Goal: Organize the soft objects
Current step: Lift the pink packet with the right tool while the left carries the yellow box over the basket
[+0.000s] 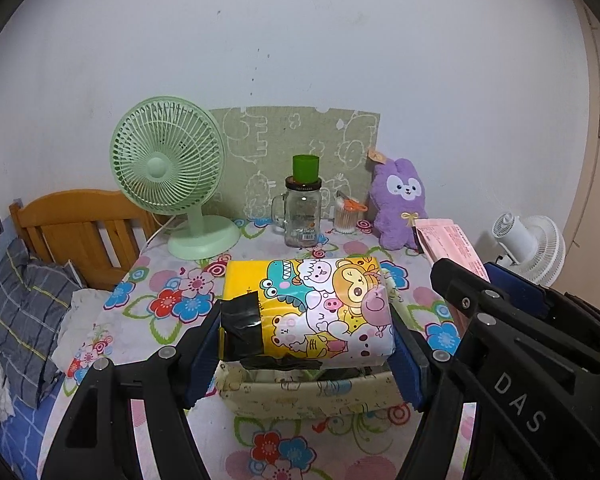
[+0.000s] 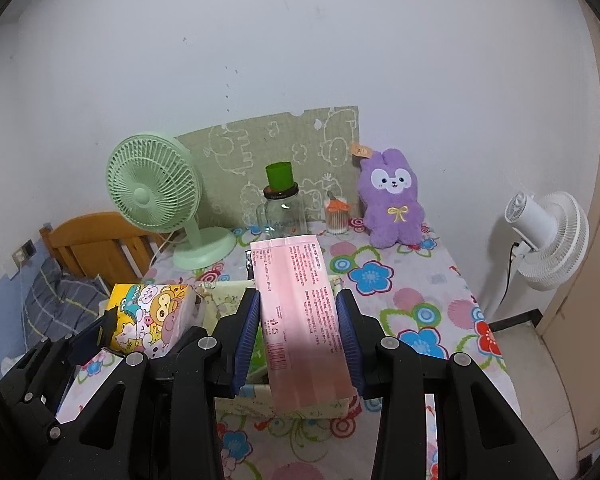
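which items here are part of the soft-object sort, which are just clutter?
In play:
cartoon tissue pack, clamped in left gripper
pink packet, clamped in right gripper
cream box below them
purple plush bunny, probably

Clutter:
green fan
glass jar
white fan

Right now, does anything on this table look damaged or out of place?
Yes. The cartoon tissue pack held in the left gripper has black tape patched over one end, as if torn. The green cup stands on the lid of the glass jar, an odd perch.
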`<state>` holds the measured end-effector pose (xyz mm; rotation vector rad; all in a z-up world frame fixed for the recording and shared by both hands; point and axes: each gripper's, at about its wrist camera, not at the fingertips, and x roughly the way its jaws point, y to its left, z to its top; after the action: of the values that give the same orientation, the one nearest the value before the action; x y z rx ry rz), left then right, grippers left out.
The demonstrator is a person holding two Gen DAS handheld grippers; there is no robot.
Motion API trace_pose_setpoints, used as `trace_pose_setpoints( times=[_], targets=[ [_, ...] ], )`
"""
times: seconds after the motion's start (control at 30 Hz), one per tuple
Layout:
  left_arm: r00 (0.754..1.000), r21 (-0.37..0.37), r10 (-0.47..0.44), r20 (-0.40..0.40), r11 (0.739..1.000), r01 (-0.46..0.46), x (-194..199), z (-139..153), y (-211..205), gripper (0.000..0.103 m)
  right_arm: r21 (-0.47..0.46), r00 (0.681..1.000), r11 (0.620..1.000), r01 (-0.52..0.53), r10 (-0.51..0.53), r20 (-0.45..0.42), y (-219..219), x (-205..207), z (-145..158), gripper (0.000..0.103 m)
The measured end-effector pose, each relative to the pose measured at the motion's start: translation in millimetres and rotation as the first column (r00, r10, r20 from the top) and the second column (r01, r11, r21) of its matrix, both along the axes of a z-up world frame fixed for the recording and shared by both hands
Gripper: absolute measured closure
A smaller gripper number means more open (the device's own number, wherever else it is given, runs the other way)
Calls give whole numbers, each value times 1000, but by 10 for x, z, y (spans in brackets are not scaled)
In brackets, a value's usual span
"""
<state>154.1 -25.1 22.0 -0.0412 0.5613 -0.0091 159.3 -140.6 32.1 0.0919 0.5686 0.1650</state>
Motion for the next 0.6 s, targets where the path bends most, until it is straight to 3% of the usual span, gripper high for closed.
trace_pose_setpoints(
  times=[0.6],
  targets=[
    [997,-31,14,-76,999,-16,504,-367,121,28,-7,997,1000,-15,14,-76,134,555,-355,61]
  ],
)
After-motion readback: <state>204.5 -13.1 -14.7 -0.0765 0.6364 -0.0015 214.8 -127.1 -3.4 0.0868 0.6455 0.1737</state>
